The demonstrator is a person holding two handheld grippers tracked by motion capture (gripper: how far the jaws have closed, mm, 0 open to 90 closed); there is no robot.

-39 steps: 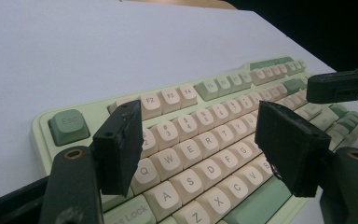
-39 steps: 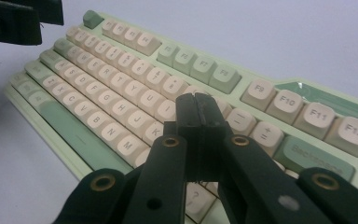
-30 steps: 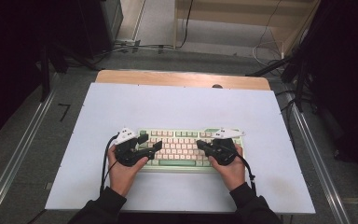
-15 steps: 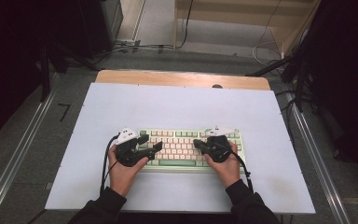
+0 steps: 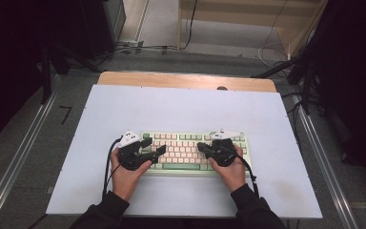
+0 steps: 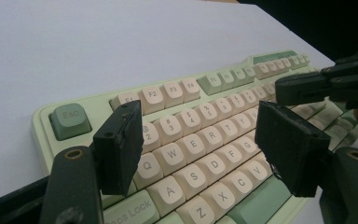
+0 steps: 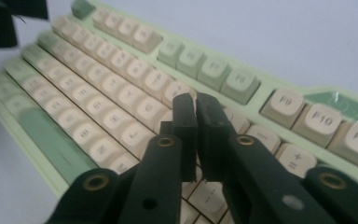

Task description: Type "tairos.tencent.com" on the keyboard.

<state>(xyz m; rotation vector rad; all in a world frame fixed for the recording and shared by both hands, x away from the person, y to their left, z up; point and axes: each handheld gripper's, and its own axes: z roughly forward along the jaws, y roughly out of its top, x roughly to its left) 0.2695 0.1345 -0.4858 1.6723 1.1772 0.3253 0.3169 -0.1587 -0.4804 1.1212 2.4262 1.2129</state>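
Note:
A pale green keyboard [image 5: 190, 150] with cream keys lies on the white table, near its front edge. My left gripper [image 5: 156, 153] hovers over the keyboard's left end, its jaws wide open above the letter keys [image 6: 191, 144] with nothing between them [image 6: 196, 126]. My right gripper [image 5: 201, 147] is over the keyboard's right half, pointing left. Its jaws have just been opening a little and stand almost together [image 7: 196, 100], with a thin slit and nothing between them, just above the keys [image 7: 121, 84]. The right gripper's tip [image 6: 326, 84] also shows in the left gripper view.
The white table top [image 5: 181, 105] stretches bare behind and beside the keyboard. A wooden strip [image 5: 186, 80] runs along its far edge. Metal rails [image 5: 24, 152] flank the table, and cables lie on the floor beyond it.

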